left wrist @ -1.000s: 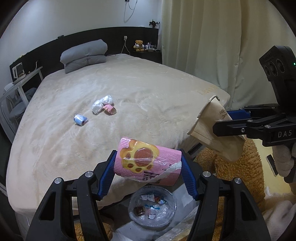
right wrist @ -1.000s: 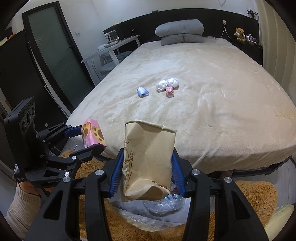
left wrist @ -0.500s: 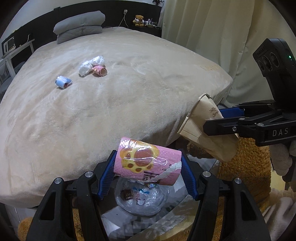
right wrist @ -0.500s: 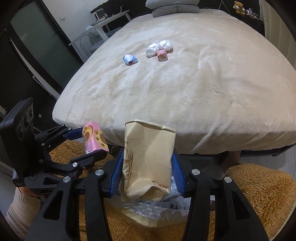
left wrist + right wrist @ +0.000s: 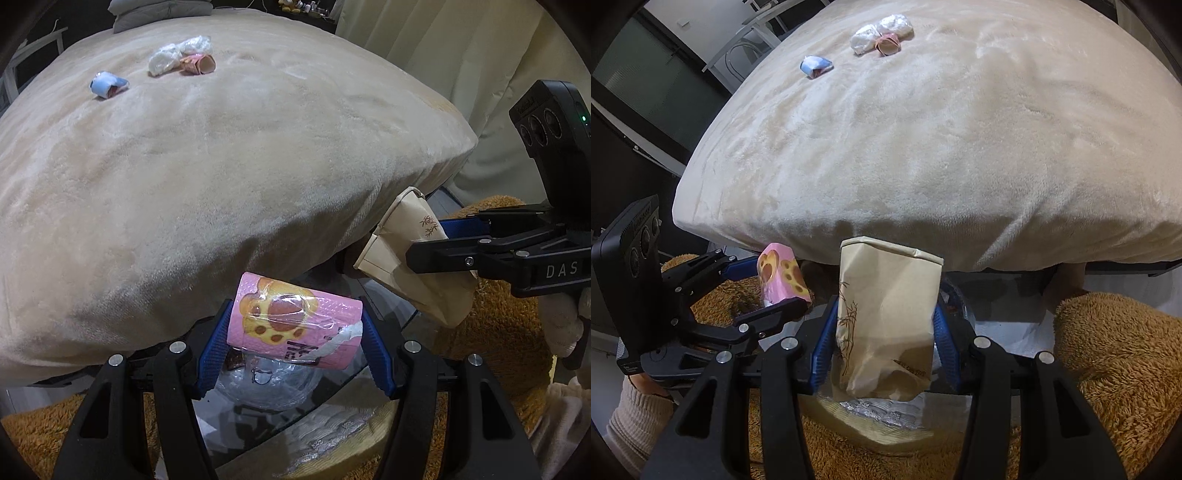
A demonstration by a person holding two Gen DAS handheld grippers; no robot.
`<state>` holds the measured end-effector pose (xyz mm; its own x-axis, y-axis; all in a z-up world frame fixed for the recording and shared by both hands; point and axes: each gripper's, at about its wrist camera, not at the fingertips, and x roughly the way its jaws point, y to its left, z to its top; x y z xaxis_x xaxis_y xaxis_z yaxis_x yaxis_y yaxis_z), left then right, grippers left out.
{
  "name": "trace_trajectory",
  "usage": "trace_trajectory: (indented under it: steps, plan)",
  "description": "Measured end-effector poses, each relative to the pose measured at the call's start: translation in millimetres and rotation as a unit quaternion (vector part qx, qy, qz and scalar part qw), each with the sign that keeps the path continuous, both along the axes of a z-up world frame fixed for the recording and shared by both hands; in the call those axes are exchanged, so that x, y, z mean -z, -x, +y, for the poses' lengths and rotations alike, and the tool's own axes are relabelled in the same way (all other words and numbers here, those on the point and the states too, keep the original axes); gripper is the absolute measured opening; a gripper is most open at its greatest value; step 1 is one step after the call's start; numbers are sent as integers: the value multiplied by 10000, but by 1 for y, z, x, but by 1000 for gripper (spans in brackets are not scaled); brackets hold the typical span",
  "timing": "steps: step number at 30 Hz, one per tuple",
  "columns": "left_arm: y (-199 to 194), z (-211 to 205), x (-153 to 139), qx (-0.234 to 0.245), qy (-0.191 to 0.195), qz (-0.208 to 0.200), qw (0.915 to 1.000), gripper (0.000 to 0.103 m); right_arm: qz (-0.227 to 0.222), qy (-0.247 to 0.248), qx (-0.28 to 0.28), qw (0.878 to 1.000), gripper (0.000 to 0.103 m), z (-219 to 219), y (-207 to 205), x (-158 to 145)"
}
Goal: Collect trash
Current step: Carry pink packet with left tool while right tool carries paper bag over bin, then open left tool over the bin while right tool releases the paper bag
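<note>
My left gripper [image 5: 293, 345] is shut on a pink paw-print packet [image 5: 295, 323], held above a bin lined with clear plastic [image 5: 266, 384] on the floor by the bed. My right gripper [image 5: 884, 343] is shut on a brown paper bag [image 5: 886, 317], held over the same bin [image 5: 879, 410]. Each gripper shows in the other's view: the right with the bag [image 5: 417, 258], the left with the pink packet [image 5: 781, 277]. On the bed lie a blue wrapper [image 5: 107, 84], a white crumpled plastic [image 5: 177, 55] and a small pink cup [image 5: 199, 63].
The beige bed [image 5: 221, 166] fills the far side. A shaggy brown rug [image 5: 1115, 362] covers the floor around the bin. A curtain [image 5: 461, 74] hangs to the right. A desk and chair [image 5: 750, 44] stand at the bed's left side.
Both grippers have lowered and tilted down toward the bin, keeping hold of the pink packet and the paper bag. The bed edge now sits higher in both views.
</note>
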<state>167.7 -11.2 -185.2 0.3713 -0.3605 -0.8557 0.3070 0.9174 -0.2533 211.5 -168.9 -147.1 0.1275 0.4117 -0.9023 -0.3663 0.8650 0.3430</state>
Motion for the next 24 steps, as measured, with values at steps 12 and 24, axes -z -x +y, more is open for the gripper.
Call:
trace_trajectory:
  steps: [12,24]
  plan:
    - [-7,2,58,-55,82,775,9969,63,607,176,-5,9980,49,4,-15,50]
    - [-10,-2,85,-26,65,1201,9927,63,871,260,-34,9959,50,9,-20,68]
